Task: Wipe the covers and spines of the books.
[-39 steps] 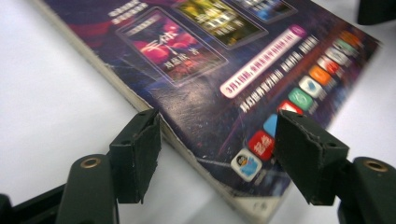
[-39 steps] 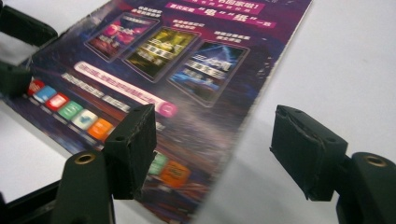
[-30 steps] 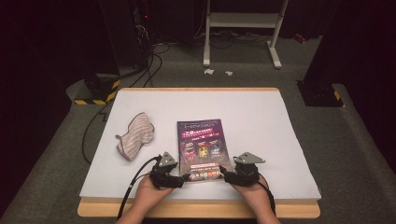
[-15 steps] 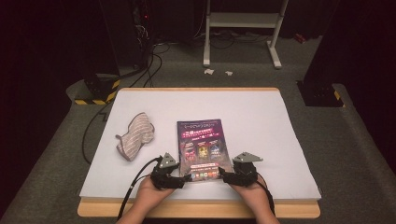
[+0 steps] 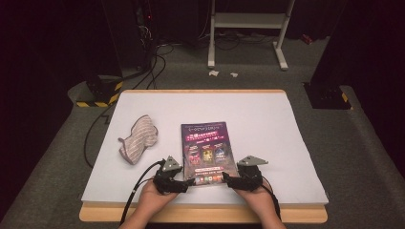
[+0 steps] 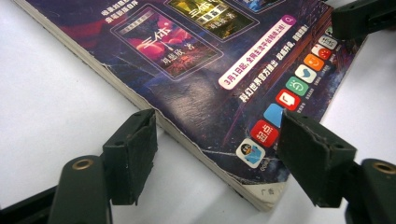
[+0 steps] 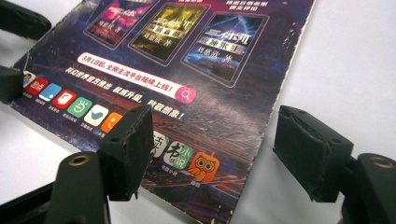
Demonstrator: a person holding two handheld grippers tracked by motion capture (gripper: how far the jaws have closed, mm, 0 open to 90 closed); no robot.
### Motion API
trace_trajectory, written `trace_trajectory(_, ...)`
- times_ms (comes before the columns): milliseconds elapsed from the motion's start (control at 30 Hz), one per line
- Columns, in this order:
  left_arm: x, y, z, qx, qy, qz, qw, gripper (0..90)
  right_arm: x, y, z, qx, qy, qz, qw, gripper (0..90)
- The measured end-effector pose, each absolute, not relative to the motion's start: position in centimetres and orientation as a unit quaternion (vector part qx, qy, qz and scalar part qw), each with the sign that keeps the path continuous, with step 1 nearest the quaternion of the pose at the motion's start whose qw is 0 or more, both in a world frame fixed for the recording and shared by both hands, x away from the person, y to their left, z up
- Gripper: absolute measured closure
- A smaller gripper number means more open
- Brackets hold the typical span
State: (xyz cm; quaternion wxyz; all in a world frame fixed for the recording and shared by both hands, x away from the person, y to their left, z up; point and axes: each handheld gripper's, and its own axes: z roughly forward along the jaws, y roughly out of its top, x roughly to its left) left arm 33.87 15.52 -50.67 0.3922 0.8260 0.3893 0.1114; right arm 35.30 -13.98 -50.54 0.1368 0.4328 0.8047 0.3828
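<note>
The left gripper (image 5: pixel 187 182) rests low on the white desk (image 5: pixel 267 114) at the near left corner of a magazine (image 5: pixel 206 148) with a dark purple cover. Its jaws stand apart and straddle that corner: in the left gripper view one jaw sits on the bare desk just outside the magazine's worn spine edge, the other hangs over the cover beside a row of coloured app icons. The jaws have just been opening a little further, with the corner between them, and neither pad presses on the magazine (image 6: pixel 196 84).

The right gripper (image 5: pixel 228 180) lies at the near right corner, pointing inward toward the left gripper. Its jaws are also apart. In the right gripper view one jaw sits over the cover near an orange owl icon, the other over the bare desk just beyond the magazine's right edge; the pads do not clamp the magazine (image 7: pixel 187 70).

The magazine lies flat and closed, reaching away from both grippers toward the middle of the desk. A crumpled striped cloth (image 5: pixel 138 138) lies beyond and to the outer side of the left gripper, well apart from the magazine.
</note>
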Motion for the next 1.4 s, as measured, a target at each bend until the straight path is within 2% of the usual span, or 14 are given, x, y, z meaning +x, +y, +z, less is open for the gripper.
trace_trajectory(867,33.66,15.06,-50.74,0.827,0.385,0.115,0.392,29.5,35.22,-13.37,-50.68,0.438,0.806,0.375,0.134,26.8)
trace_trajectory(1400,33.59,14.85,-50.73,0.828,0.385,0.120,0.390,29.8,35.33,-13.58,-50.60,0.448,0.800,0.377,0.131,31.7)
